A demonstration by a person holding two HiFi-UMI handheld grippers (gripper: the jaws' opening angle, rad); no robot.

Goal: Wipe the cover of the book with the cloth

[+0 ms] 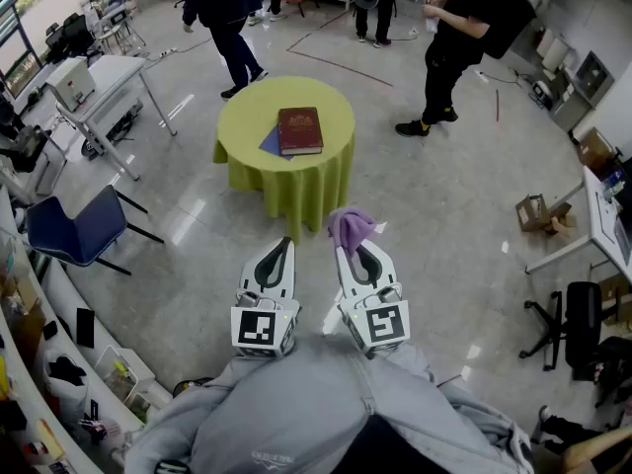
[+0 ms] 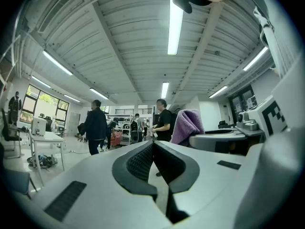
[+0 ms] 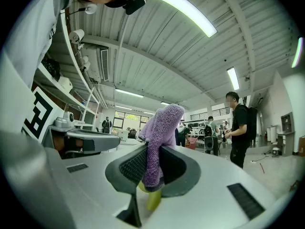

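Lying closed on the round, yellow-green-draped table (image 1: 247, 131), the dark red hardcover book (image 1: 299, 129) sits well apart from both grippers. The right gripper (image 3: 151, 151) pinches a fuzzy purple cloth (image 3: 161, 125); the left gripper (image 2: 153, 145) is closed, empty.

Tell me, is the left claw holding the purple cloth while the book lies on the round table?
No: the right claw holds the cloth, as the right gripper view shows; the left claw is shut on nothing. The book does lie on the round table.
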